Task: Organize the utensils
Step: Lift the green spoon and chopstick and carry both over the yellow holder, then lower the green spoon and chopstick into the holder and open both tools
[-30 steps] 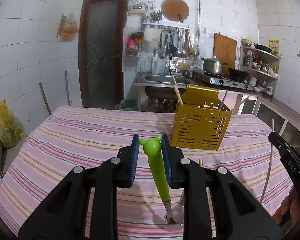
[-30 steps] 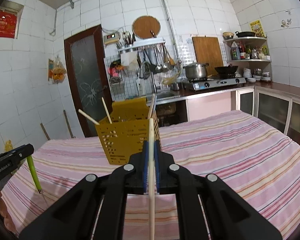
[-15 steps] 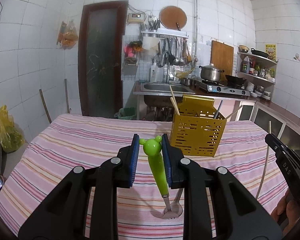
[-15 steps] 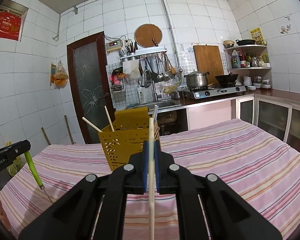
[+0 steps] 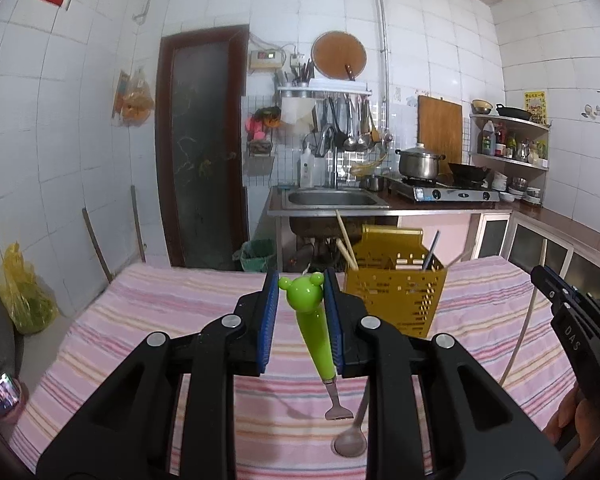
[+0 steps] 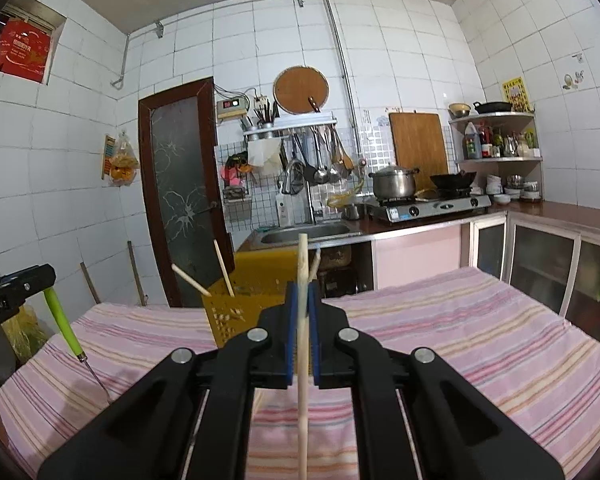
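1. Left hand-held gripper (image 5: 301, 312) pinches a green bear-headed fork (image 5: 311, 328), tines down, above the striped surface (image 5: 148, 320).
2. Right hand-held gripper (image 6: 301, 332) is pressed tight on an upright wooden chopstick (image 6: 302, 320).
3. Yellow utensil caddy (image 5: 396, 292) stands behind, holding chopsticks.

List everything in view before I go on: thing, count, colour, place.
fork: one, green bear-head handle, clamped in left gripper, tines down.
chopstick: one, pale wood, upright in right gripper.
utensil holder: one, yellow, perforated, far on table, chopsticks inside.
spoon: one, metal, lying on the cloth near me.
tablecloth: one, pink striped, over the table.
pot: one, steel, on the stove.
left gripper: black, blue pads.
right gripper: black, blue pads.
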{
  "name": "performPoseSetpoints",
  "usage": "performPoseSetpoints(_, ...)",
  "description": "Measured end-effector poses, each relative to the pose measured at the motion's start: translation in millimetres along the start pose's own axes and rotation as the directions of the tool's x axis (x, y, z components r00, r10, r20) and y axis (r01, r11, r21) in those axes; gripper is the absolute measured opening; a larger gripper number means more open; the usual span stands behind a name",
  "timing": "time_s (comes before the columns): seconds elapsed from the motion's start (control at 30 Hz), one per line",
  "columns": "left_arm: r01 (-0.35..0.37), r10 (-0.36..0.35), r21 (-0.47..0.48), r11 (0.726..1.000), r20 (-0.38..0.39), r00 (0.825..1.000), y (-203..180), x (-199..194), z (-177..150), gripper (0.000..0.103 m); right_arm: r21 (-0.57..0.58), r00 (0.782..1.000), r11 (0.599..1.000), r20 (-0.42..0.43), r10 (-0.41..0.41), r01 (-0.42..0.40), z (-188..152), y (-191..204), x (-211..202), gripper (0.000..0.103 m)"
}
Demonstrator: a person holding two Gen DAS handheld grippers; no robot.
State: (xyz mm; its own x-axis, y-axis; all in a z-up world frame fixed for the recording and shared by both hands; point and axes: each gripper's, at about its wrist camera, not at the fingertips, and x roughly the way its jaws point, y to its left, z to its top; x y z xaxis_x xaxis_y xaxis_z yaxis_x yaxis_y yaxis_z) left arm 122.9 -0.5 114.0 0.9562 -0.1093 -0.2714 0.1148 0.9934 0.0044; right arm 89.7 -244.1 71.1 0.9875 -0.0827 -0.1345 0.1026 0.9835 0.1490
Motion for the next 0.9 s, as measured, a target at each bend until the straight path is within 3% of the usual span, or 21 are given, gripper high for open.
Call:
performPoseSetpoints(0.23,0.007,-0.009,0.022,1.0,0.075,0.997,-7.9,6.6,41.0,0.022,-0.015,0.997,1.0,0.073,-0.008,0.009,46.5,11.1,11.2,0.006)
performPoseSetpoints(0.53,0.063,-0.062,0.003,0.998,0.181,0.982,-30.1,47.4,114.8,0.022,-0.027,0.981,0.998,0.188,-0.043,0.049,112.9,27.8,51.4,0.006)
performPoseSetpoints(0.73,0.068,-0.072,0.025,0.997,0.205,0.976,-53.5,99.4,125.5,0.022,-0.001,0.965,0.996,0.247,-0.088,0.091,134.5,36.6,98.7,0.006)
performPoseSetpoints(0.9,0.075,-0.082,0.043,0.996,0.176,0.981,-66.7,150.1,115.2,0.022,0.017,0.964,0.992,0.237,-0.124,0.124,126.3,35.3,142.5,0.006)
